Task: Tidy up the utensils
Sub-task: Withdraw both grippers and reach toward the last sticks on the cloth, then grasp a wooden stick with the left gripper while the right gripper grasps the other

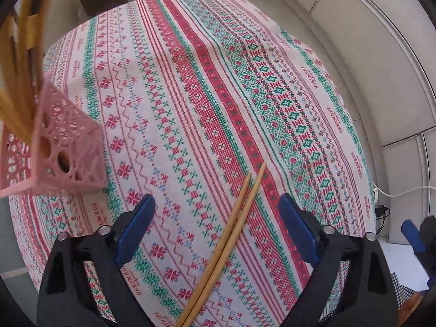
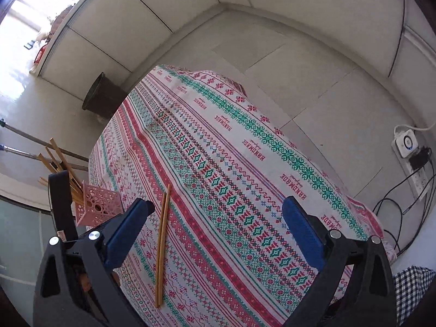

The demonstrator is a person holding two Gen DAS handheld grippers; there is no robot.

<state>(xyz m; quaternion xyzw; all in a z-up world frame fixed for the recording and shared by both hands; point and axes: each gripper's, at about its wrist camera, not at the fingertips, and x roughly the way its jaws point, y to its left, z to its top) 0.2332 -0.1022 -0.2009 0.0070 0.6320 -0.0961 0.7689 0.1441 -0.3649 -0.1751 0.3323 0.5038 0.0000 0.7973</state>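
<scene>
A pair of wooden chopsticks [image 1: 229, 239] lies side by side on the patterned tablecloth [image 1: 207, 87]. My left gripper [image 1: 216, 205] is open and hovers over their far end, which lies between the spread blue fingers. A pink lattice holder [image 1: 68, 147] with several chopsticks [image 1: 19, 62] in it stands at the table's left edge. In the right wrist view the same pair [image 2: 162, 245] lies left of centre, and my right gripper [image 2: 218, 209] is open and empty above the cloth [image 2: 245, 179]. The holder [image 2: 99, 204] shows behind the left finger.
A dark bin [image 2: 105, 99] stands on the floor beyond the table's far corner. A power strip with cables [image 2: 411, 152] lies on the floor to the right. The other gripper's blue finger [image 1: 412, 235] shows at the right edge of the left wrist view.
</scene>
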